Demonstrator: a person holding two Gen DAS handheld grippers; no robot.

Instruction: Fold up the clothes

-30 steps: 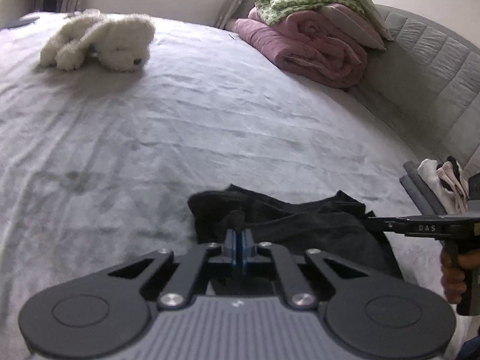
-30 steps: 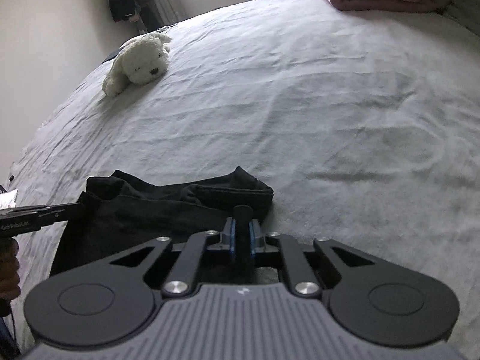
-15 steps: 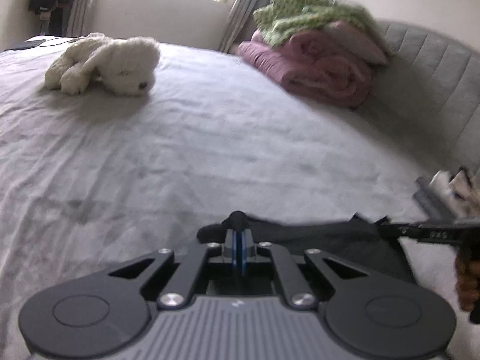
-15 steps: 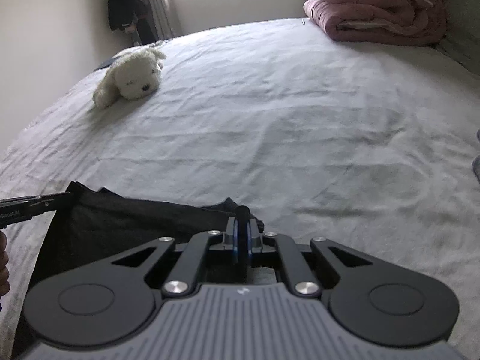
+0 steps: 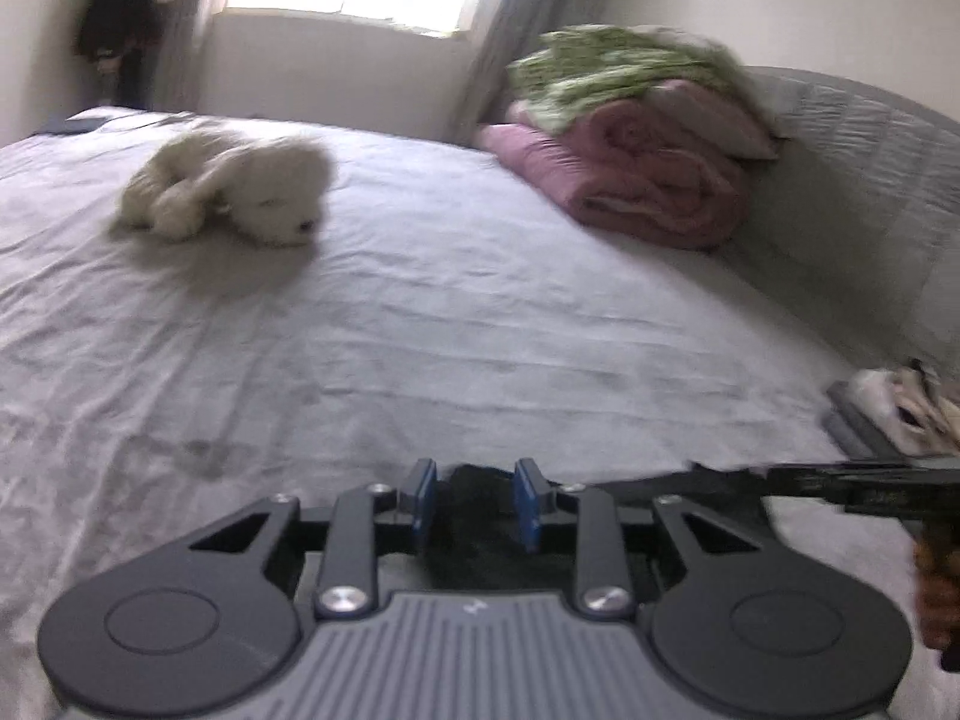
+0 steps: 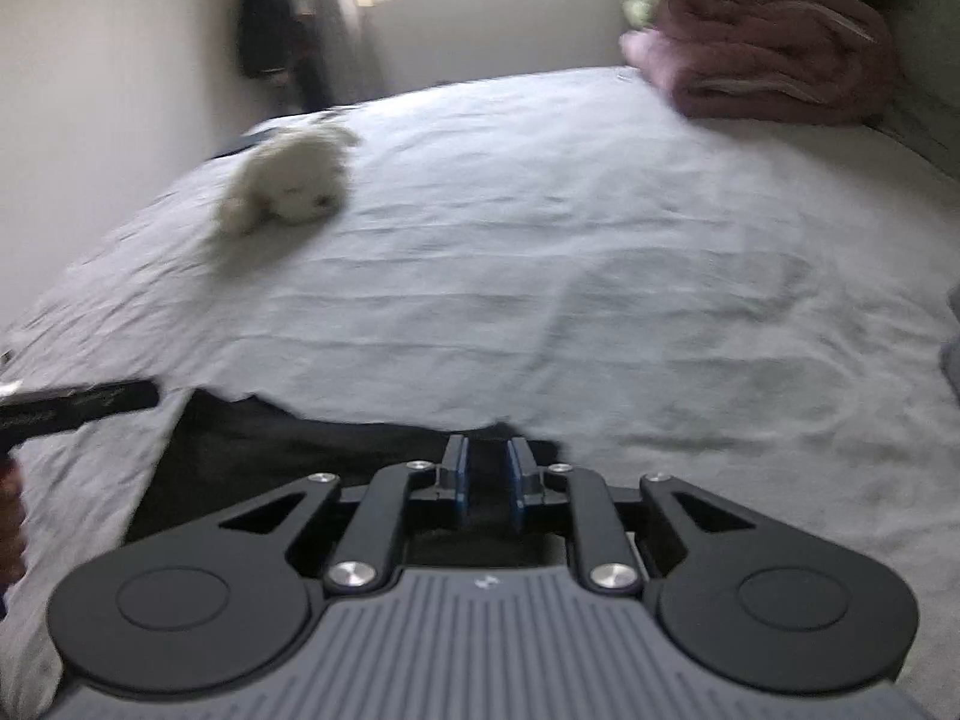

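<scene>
A black garment [image 6: 270,450] lies spread on the grey bed sheet [image 5: 480,312], and its far edge runs between the two grippers. My left gripper [image 5: 477,501] has its blue pads [image 5: 425,501] apart and its jaws are opening. Black cloth [image 5: 474,516] shows in the gap, and the pads do not press on it. My right gripper [image 6: 487,479] is also opening, its jaws a little apart over the garment's right corner. Each gripper appears in the other's view: the right gripper [image 5: 708,477] on one side, the left gripper [image 6: 144,394] on the other. Both views are blurred.
A white plush dog [image 5: 234,186] lies far back on the bed. A rolled pink quilt [image 5: 642,180] under a green blanket [image 5: 612,72] sits against the grey headboard [image 5: 870,180]. A small pile of folded clothes [image 5: 900,414] rests at the right edge. Dark clothing [image 6: 264,24] hangs by the window.
Both grippers were shut on the garment's edge and drew it back towards me, flattening it. Now both sets of jaws have parted, and both views have tilted up.
</scene>
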